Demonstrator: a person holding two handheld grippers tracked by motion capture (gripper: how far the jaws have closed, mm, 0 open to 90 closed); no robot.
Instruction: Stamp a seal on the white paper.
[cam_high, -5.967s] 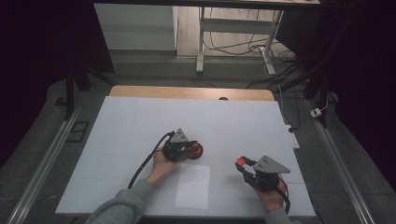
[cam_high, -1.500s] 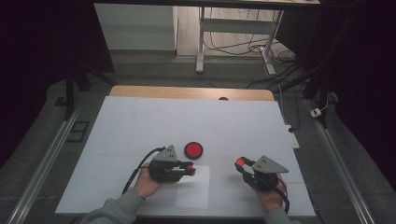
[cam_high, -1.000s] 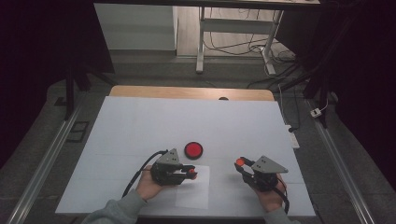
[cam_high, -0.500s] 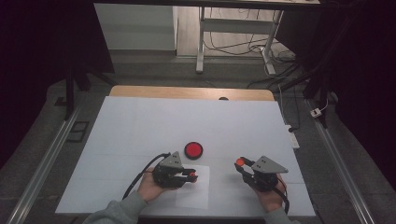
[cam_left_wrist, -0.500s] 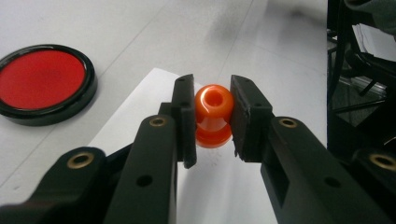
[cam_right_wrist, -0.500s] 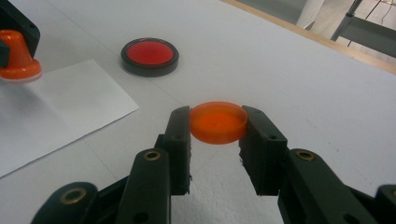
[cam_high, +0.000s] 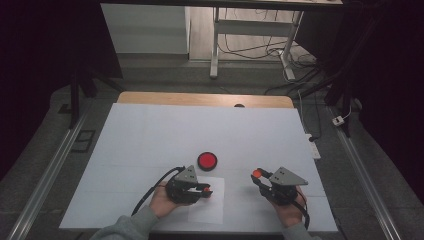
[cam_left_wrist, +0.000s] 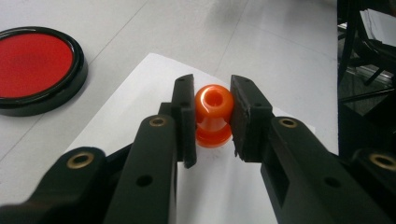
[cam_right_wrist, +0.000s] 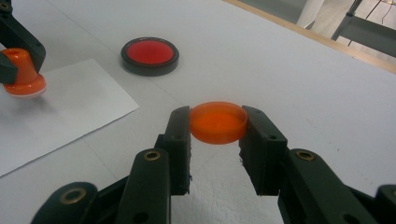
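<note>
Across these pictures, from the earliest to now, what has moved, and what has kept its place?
The left gripper, shut on the orange stamp, drew back from the red ink pad to the white paper. The right gripper, holding the orange cap, stayed put, as did the pad.

An orange stamp (cam_left_wrist: 213, 114) sits between black tongs over a plain white paper sheet (cam_high: 206, 207). Beside the sheet, the ink pad (cam_high: 207, 160) is red, rimmed black. An orange lid (cam_right_wrist: 218, 122) shows against the white tabletop (cam_high: 150, 135).

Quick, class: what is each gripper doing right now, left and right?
Left gripper: closed on the orange stamp, above the white paper.
Right gripper: closed on the orange cap, clear of the table.
</note>
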